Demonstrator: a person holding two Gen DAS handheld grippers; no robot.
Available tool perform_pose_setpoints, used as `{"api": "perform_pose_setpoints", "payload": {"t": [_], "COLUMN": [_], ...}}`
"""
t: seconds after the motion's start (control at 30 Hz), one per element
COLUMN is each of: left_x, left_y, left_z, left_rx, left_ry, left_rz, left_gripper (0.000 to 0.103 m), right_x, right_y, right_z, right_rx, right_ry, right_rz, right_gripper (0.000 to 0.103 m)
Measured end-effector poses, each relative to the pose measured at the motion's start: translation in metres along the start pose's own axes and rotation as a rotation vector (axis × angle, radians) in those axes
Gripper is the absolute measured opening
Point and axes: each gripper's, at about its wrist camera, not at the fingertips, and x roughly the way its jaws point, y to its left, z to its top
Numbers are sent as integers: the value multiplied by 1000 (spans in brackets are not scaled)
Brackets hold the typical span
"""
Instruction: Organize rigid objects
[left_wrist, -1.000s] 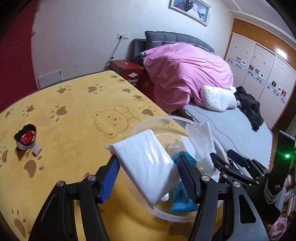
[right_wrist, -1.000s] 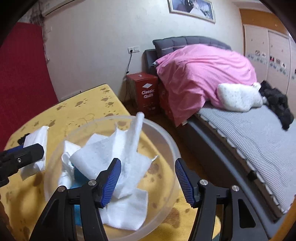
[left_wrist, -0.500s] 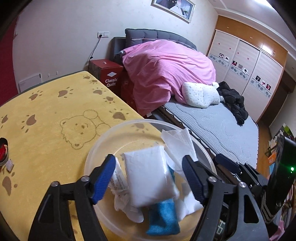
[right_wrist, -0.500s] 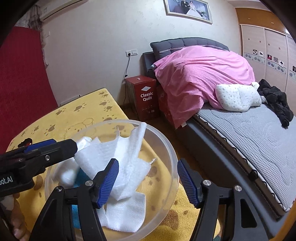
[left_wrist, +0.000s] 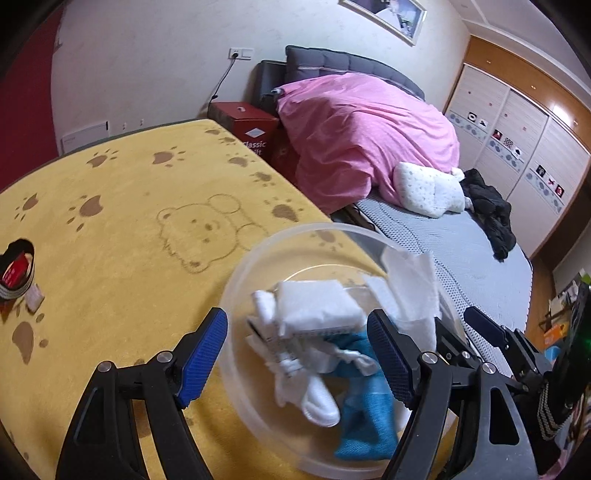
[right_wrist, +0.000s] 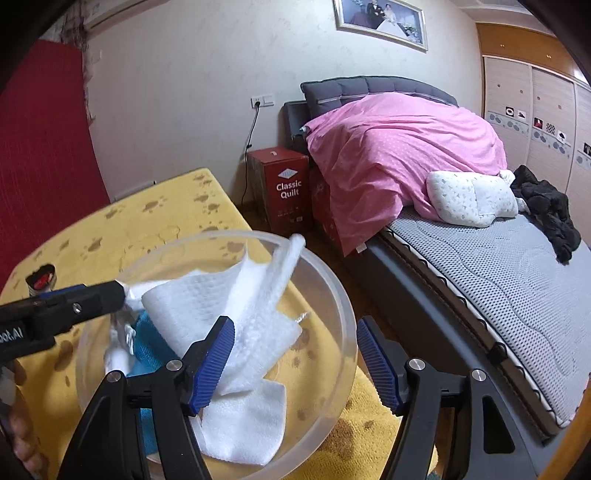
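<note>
My left gripper spread wide, empty, over bowl; white packet just ahead, long axis crosswise; my right gripper opening, straddling bowl's rim

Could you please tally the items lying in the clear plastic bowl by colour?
White: 3 – flat white plastic packet, white paper towel sheets, small crumpled white item.
Blue: 1 – blue woven cloth.
Total: 4 in the clear plastic bowl.
</note>
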Motion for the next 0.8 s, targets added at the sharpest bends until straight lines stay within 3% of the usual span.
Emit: {"api": "perform_pose_setpoints", "payload": {"t": [0.47, 0.8], "left_x": [14, -2], "left_y": [17, 25], "left_z": [-9, -10], "left_rx": [-3, -22], "left_ry": [37, 10], "left_rz": [87, 80], "left_gripper": [79, 79], "right_x": [-18, -22], "right_y": [-4, -10], "right_z": [6, 9], "right_rx": [40, 82], "right_ry": [-66, -81], "right_rz": [29, 31], "right_gripper": [79, 79]}}
